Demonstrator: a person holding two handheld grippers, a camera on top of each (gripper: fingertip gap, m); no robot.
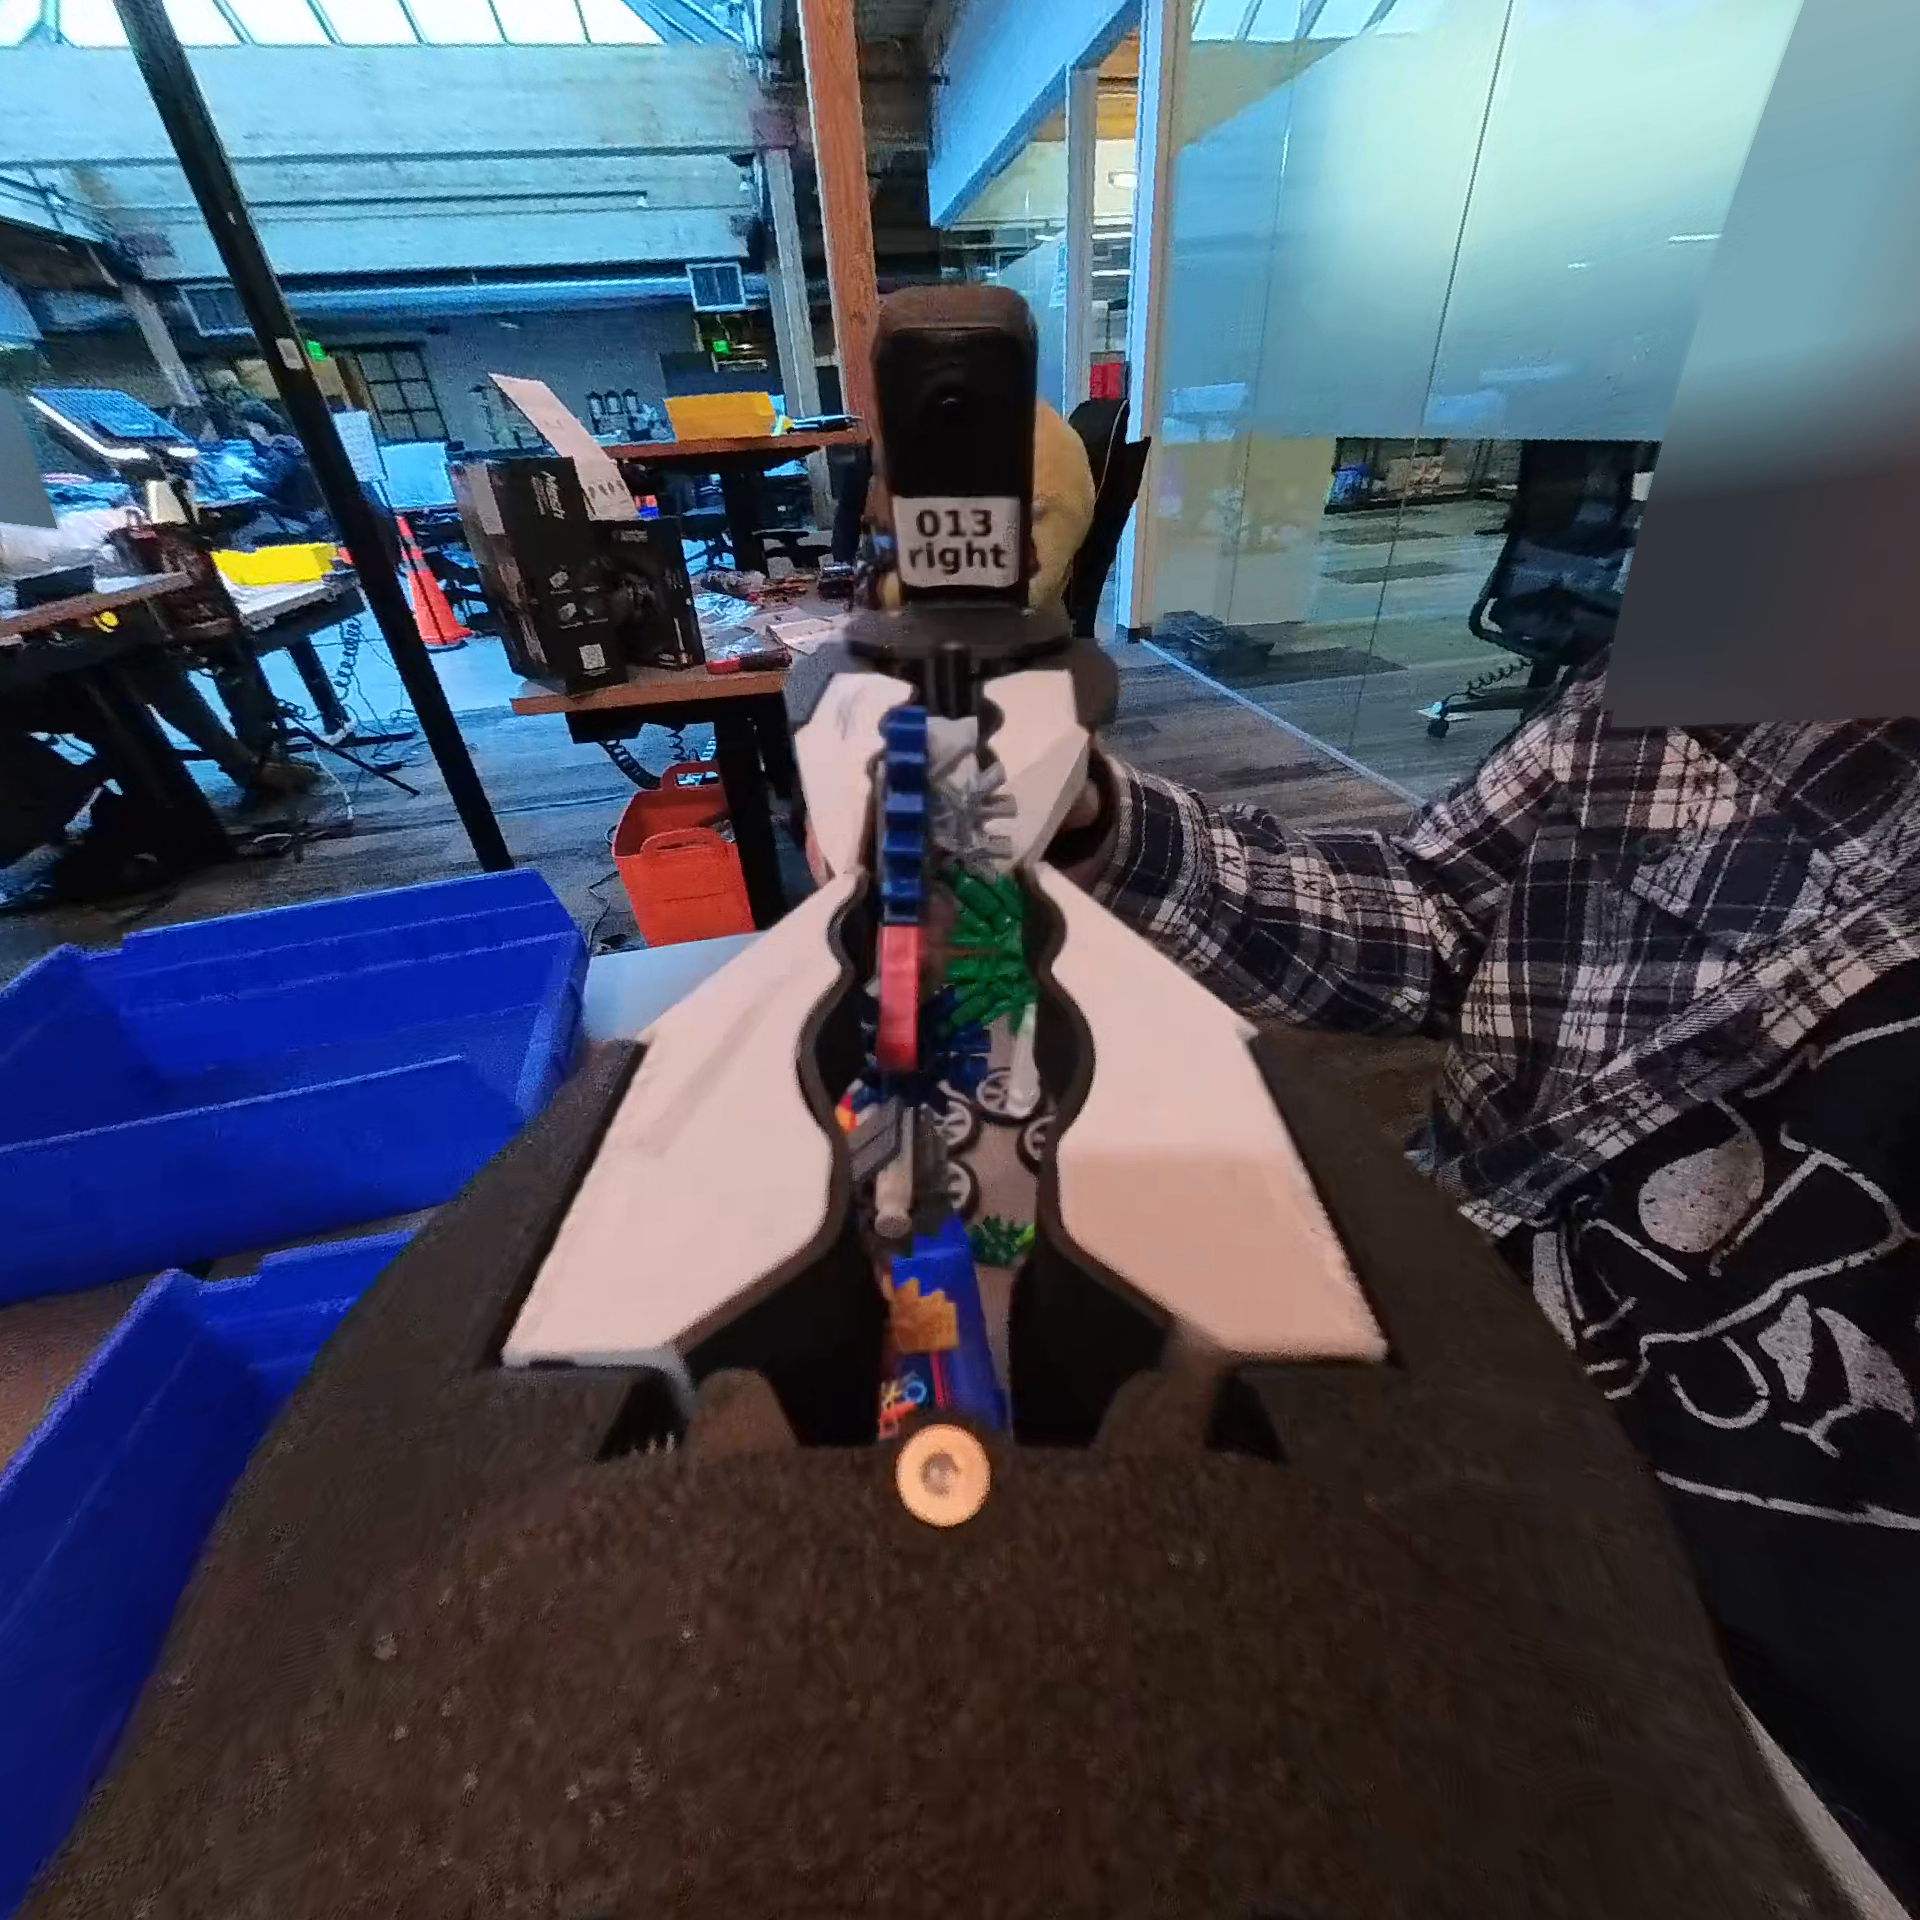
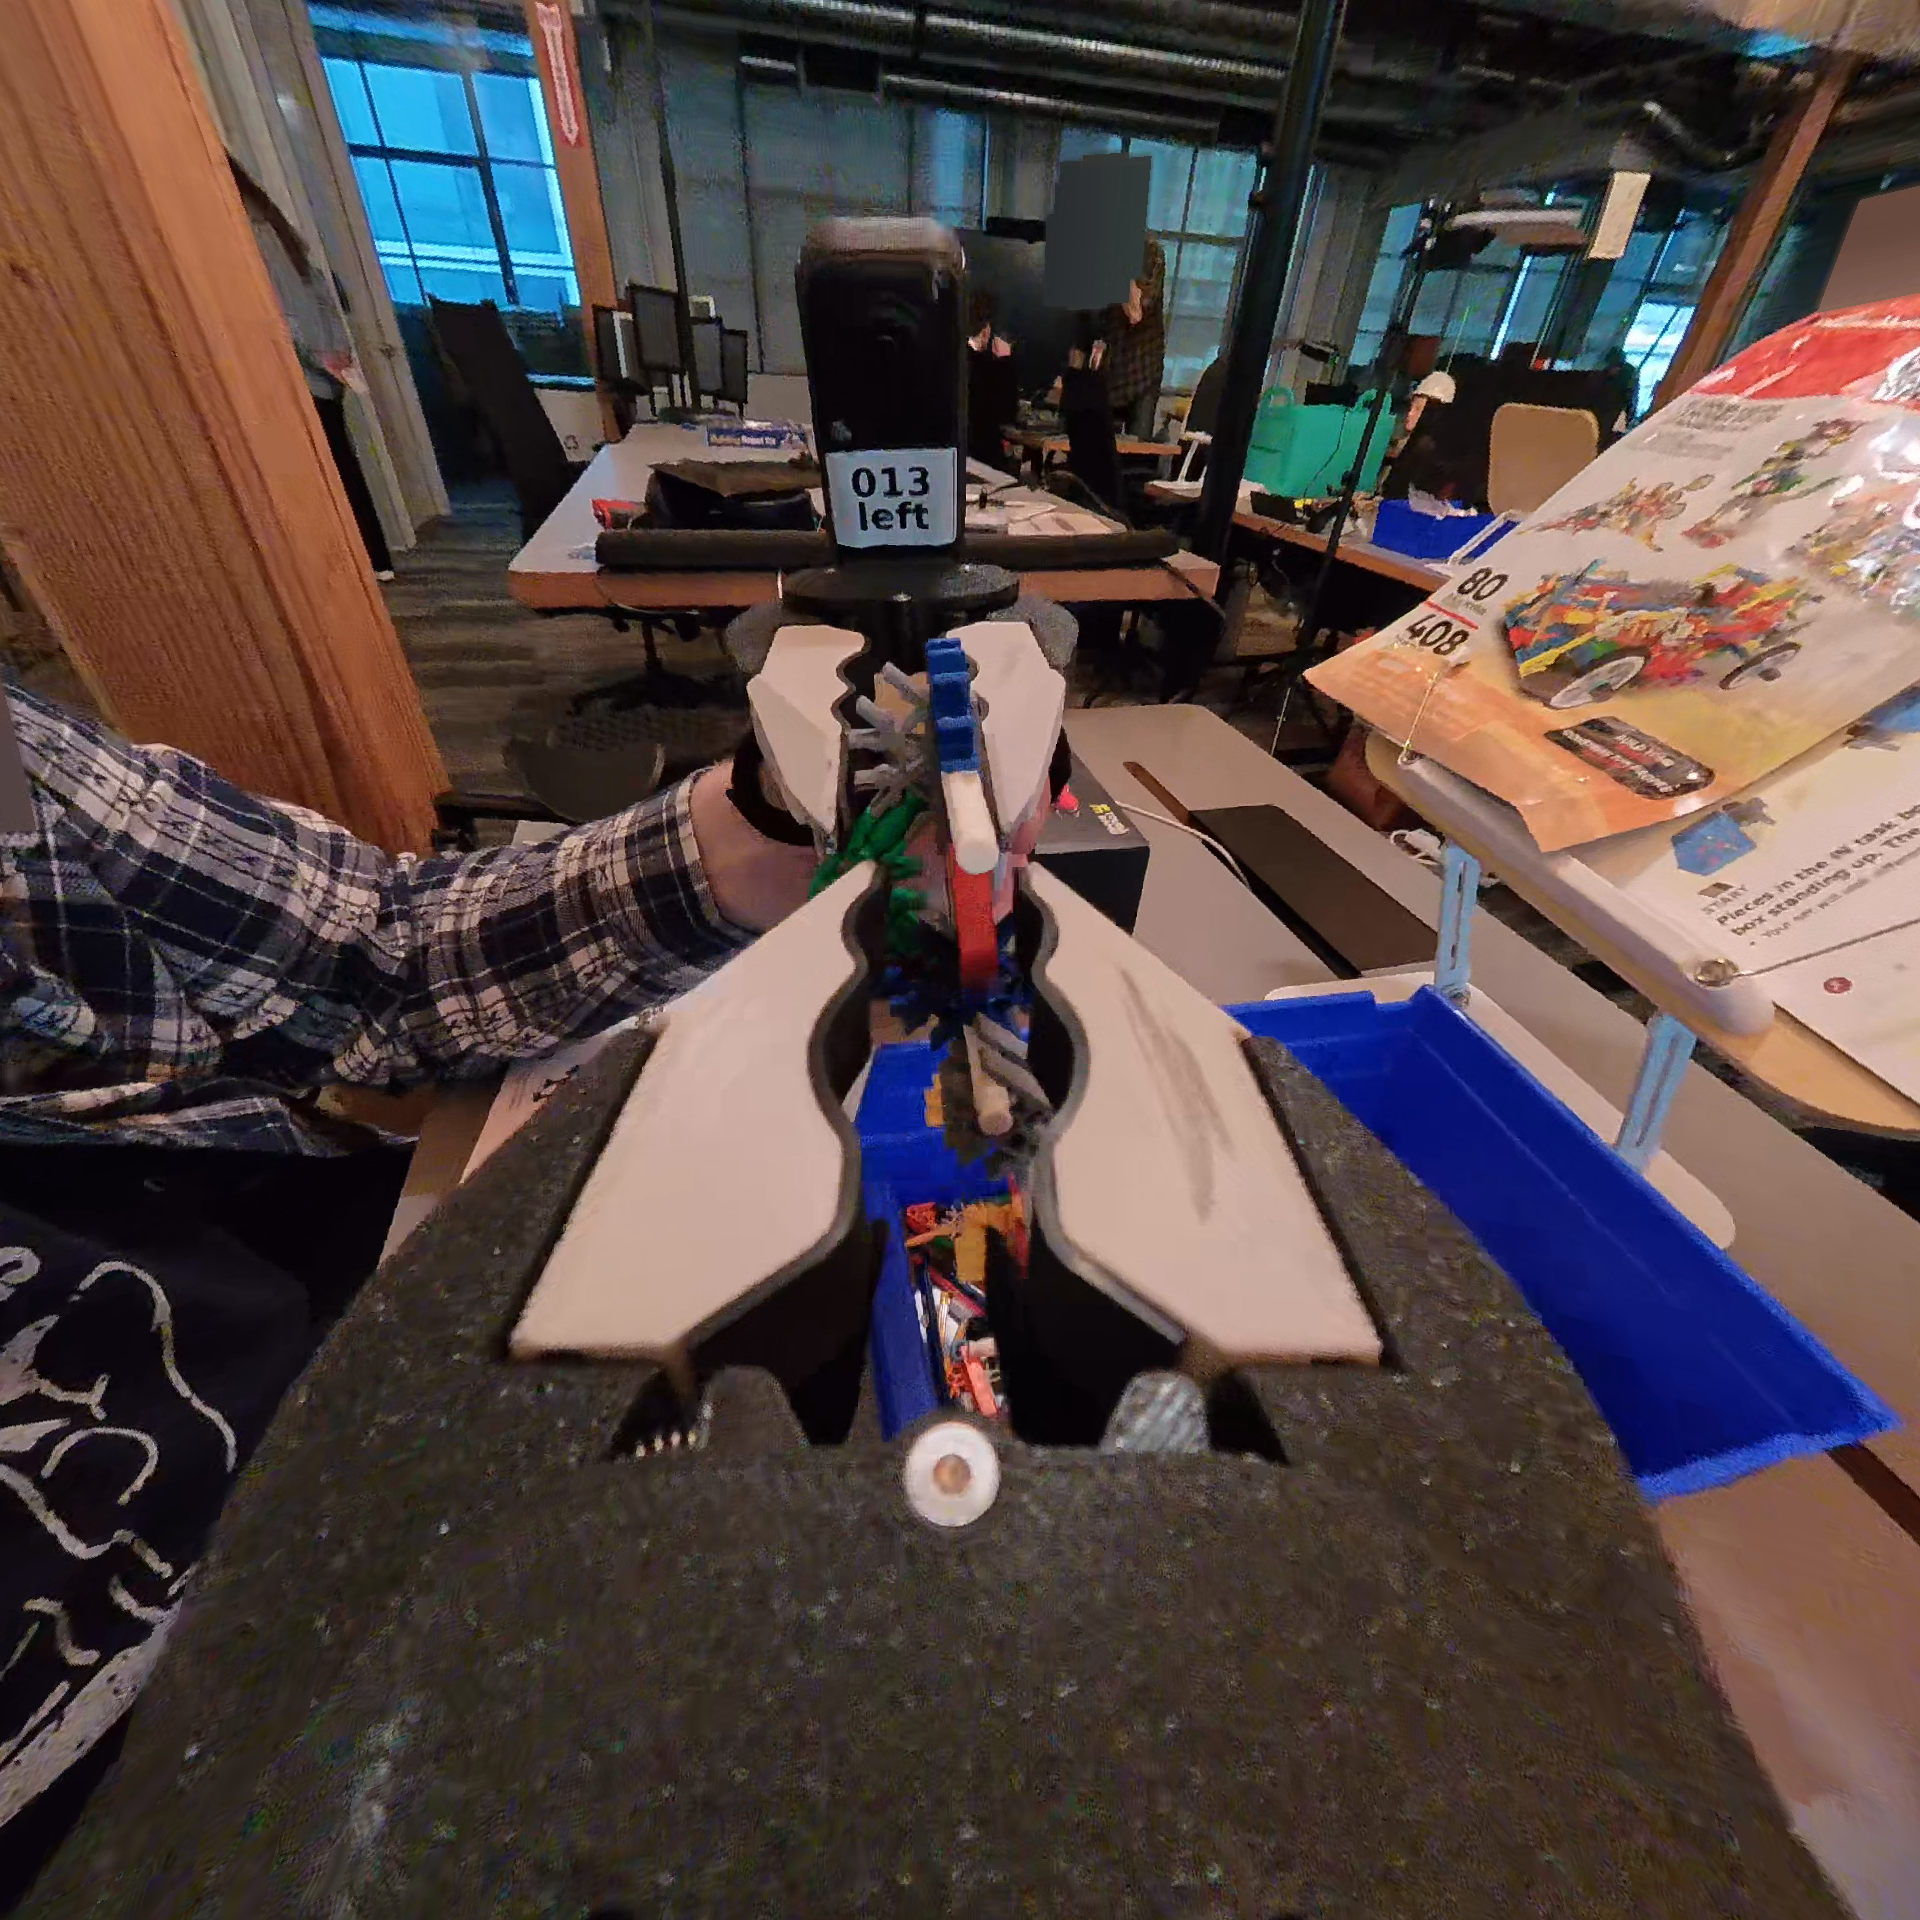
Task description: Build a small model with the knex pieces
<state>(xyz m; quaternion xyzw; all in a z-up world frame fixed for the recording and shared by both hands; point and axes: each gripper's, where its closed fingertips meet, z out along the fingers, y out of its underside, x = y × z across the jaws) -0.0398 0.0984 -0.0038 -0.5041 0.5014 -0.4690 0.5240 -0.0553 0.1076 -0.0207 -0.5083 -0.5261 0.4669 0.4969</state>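
Workshop floor, desks and glass partitions behind, and right up close the left gripper (image 1: 951, 894) has its white fingers drawn narrow, pinching the near end of a toy build (image 1: 899, 956): a strip of blue and red with green and grey spiky connectors clustered beside it. From the other side it's a mirror picture. The right gripper (image 2: 951, 883) is closed narrow on its own end of the build, nose to nose with its partner, so the build hangs between the two, clear of any surface.

A shared hold like this looks best kept square and gentle, since twisting one end against the other could pop the joints.

Directly below the build sits a blue bin (image 2: 1558, 1195) with small loose pieces (image 2: 956, 1247) in it; more blue bins (image 1: 260, 1039) lie to one side of the build. A plaid sleeve (image 1: 1299, 914) reaches in behind the build. Beyond and to the side of the build, an instruction booklet (image 2: 1662, 603) is propped on a stand.
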